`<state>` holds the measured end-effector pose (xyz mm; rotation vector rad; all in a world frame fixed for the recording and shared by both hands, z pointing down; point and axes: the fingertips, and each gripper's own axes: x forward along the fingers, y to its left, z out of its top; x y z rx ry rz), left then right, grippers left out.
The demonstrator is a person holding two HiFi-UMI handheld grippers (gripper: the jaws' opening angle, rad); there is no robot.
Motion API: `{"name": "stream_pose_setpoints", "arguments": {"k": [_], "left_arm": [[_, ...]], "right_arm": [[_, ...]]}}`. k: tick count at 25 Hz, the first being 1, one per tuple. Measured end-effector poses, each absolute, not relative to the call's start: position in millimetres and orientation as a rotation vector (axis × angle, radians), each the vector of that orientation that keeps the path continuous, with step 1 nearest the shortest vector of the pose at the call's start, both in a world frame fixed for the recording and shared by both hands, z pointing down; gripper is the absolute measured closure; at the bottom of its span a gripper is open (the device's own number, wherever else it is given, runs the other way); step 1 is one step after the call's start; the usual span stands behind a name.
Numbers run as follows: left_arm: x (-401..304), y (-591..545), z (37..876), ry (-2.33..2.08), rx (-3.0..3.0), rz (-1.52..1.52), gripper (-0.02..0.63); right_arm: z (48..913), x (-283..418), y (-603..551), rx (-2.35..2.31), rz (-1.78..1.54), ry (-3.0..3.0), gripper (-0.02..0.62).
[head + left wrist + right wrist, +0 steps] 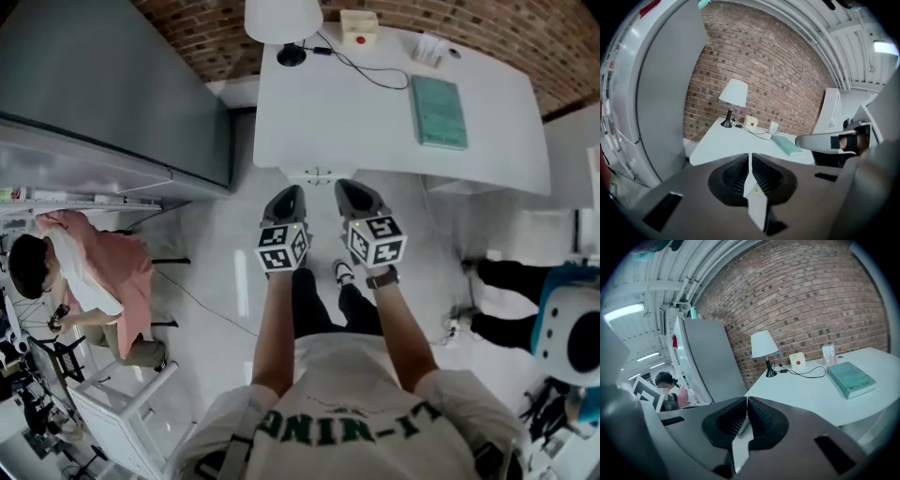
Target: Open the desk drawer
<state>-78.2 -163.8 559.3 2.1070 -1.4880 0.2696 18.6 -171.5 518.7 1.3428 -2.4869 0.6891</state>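
White desk (347,127), white-shaded lamp (283,19) at back corner, cream red-buttoned box (358,27), black cable (364,71), teal book (439,112)

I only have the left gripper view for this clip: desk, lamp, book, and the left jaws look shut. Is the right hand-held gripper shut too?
Observer: Yes. The right gripper view shows the right hand-held gripper with its jaws together and nothing between them.
Operator: Has either one reached the desk?
Observer: No. In the head view, the left hand-held gripper and the right one are side by side, short of the desk's front edge.
Operator: Anyone nearby?
Observer: A person in a pink top is at the head view's left, near the grey cabinet.
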Motion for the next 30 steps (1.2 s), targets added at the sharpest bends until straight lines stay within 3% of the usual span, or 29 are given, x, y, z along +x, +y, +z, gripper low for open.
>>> {"name": "stream_pose_setpoints", "arguments": {"k": [13,24,30], "left_arm": [[-75.8,-195.5,723.8,-1.427,1.828,0.271,0.547],[-71.8,-255.3,839.7,-1.274,1.529,-0.113,0.515],[-65.0,-279.8,890.2,-1.174,1.43,-0.303,0.455]], "right_arm": [[617.7,18.0,-199.2,1.309,0.819,-2.446,0.591],[703.5,3.6,-219.2,1.271,0.924,-2.439,0.591],[740.8,0.5,-226.0,1.269,0.97,-2.443,0.591]]}}
